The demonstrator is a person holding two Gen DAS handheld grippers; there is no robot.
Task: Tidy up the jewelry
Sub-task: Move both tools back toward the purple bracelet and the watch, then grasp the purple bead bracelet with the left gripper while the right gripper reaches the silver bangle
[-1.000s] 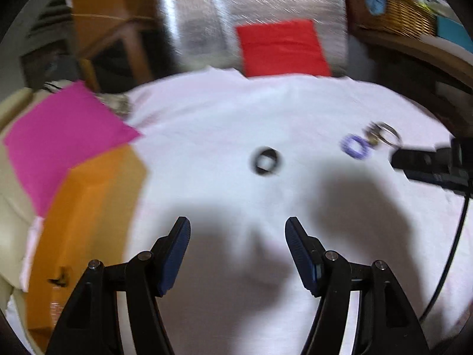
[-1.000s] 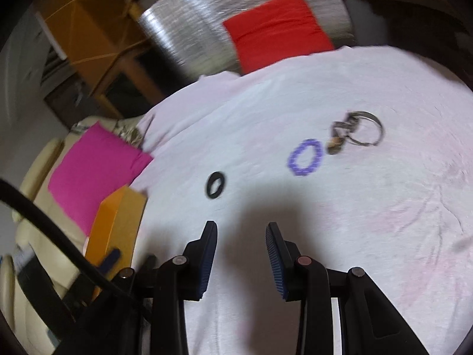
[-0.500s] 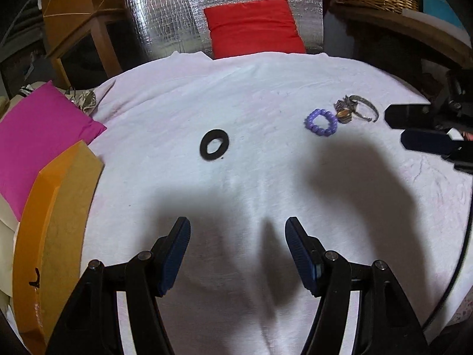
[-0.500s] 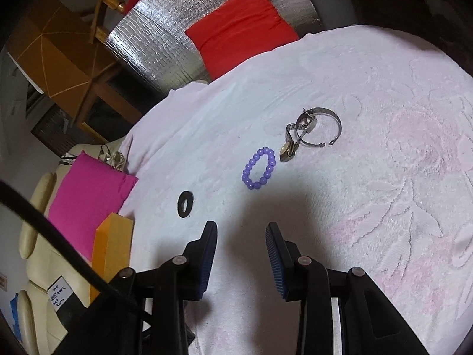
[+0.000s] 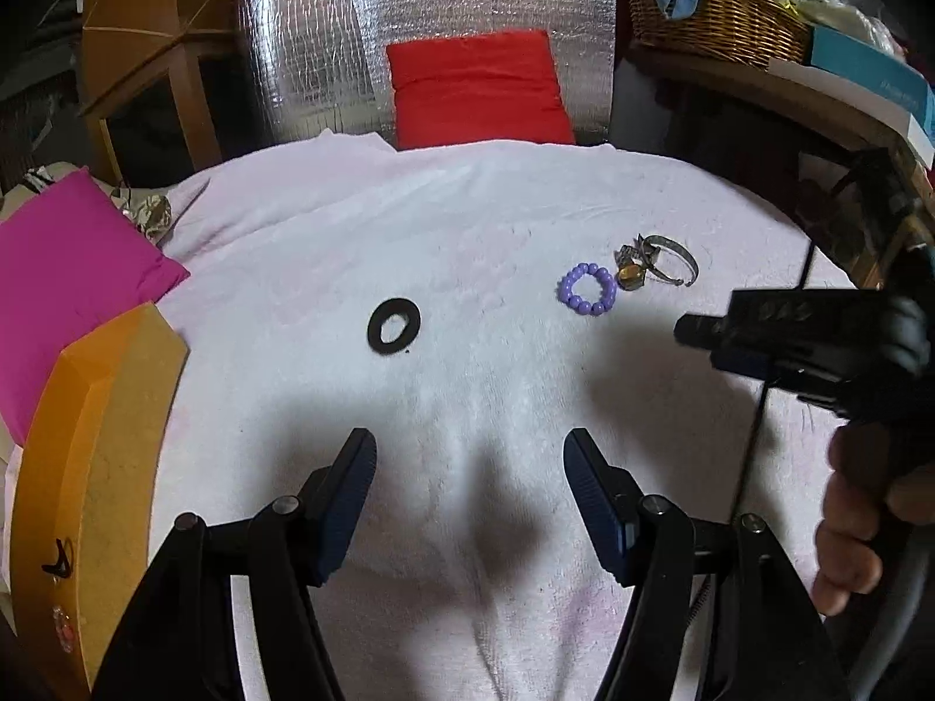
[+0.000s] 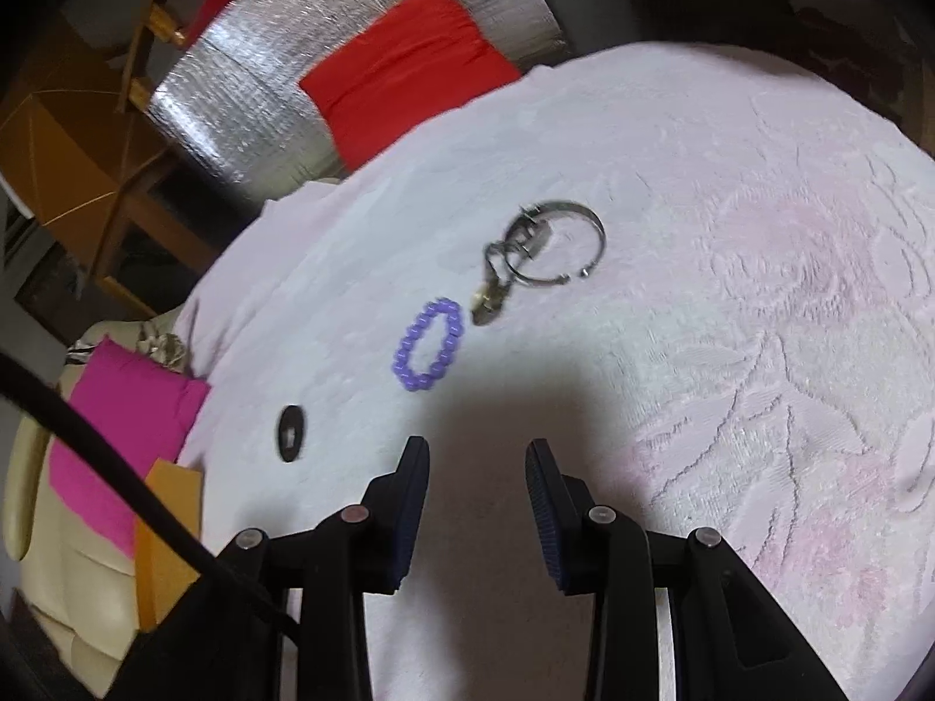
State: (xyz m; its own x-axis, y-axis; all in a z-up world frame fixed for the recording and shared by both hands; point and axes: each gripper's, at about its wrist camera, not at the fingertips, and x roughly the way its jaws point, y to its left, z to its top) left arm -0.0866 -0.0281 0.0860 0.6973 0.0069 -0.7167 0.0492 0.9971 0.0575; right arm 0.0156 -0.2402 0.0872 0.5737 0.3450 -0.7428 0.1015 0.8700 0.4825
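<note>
On the white cloth lie a black ring-shaped bangle, a purple bead bracelet and a silver bangle tangled with a small watch. My left gripper is open and empty, well short of the black bangle. In the right wrist view the purple bracelet lies just ahead of my open, empty right gripper, with the silver bangle and watch beyond and the black bangle to the left. The right gripper also shows at the right of the left wrist view.
An orange box stands at the cloth's left edge beside a pink cloth. A red cloth on a silver foil mat lies behind. A wicker basket sits on a shelf at the far right.
The right gripper has moved forward toward the purple bracelet, which now lies closer to its fingertips. The left view has steadied and pulled back slightly. Both grippers stay open.
</note>
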